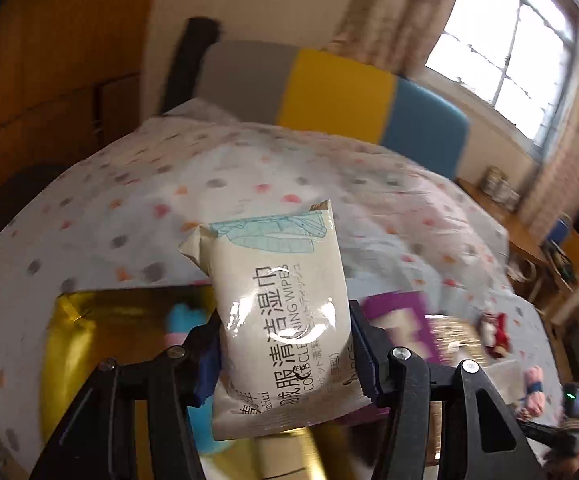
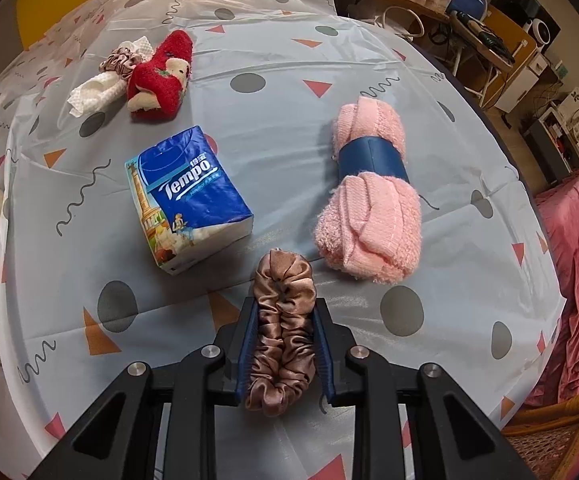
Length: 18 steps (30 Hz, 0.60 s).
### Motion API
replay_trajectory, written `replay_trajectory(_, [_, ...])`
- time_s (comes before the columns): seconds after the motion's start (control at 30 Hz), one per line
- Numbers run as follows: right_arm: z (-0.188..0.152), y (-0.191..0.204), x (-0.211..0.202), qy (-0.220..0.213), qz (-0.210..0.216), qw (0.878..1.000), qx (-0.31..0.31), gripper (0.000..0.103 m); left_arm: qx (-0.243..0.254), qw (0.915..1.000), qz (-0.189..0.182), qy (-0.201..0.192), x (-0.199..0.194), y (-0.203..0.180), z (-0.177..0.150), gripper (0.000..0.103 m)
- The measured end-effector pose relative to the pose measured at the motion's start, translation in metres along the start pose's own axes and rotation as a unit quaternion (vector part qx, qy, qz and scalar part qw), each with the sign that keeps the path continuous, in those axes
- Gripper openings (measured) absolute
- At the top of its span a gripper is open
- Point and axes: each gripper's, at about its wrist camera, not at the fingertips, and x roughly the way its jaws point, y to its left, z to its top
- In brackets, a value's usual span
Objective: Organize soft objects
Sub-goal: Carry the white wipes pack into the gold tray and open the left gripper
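Wet-wipes pack [image 1: 279, 320] stands clamped in the left gripper [image 1: 285, 344], above the patterned bedspread [image 1: 129, 208]. Right gripper [image 2: 285, 340] pinches a bronze satin scrunchie [image 2: 283, 332]; Tempo tissue pack [image 2: 187, 196] lies at 11 o'clock, pink rolled towel [image 2: 369, 200] at 1 o'clock

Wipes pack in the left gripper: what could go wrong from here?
1. The left gripper pinches the wipes pack only at its lower half; glossy film and a top-heavy overhang might let it slip or tilt.
2. The gold box below is blurred, so a drop there may miss.
3. The right gripper squeezes a satin scrunchie, which could slide out.
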Motion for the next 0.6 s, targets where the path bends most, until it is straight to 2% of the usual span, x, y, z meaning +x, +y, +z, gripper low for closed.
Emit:
replay_trajectory(0.1, [-0.001,0.005,0.000,-0.001,-0.003,1.000,-0.005,0.026,-0.029,0.9986,0.042,0.015,0.002,0.047,-0.015,0.056])
replay_trajectory(0.23, [-0.001,0.013,0.000,-0.006,-0.013,1.000,-0.020,0.025,-0.047,0.9943,0.088,0.038,0.012,0.088,-0.039,0.056])
replay_trajectory(0.4, [-0.005,0.023,-0.005,-0.013,-0.023,0.999,-0.041,0.020,-0.061,0.9895,0.109,0.072,0.033,0.112,-0.053,0.057])
replay_trajectory(0.43, [-0.006,0.025,-0.005,-0.015,-0.027,0.998,-0.046,0.019,-0.060,0.9892,0.113,0.072,0.036,0.113,-0.054,0.059])
replay_trajectory(0.5, [-0.008,0.028,-0.006,-0.017,-0.032,0.998,-0.055,0.018,-0.059,0.9900,0.105,0.073,0.037,0.110,-0.054,0.072])
replay_trajectory(0.6, [-0.011,0.032,-0.008,-0.019,-0.036,0.997,-0.061,0.018,-0.058,0.9900,0.114,0.059,0.029,0.103,-0.056,0.079])
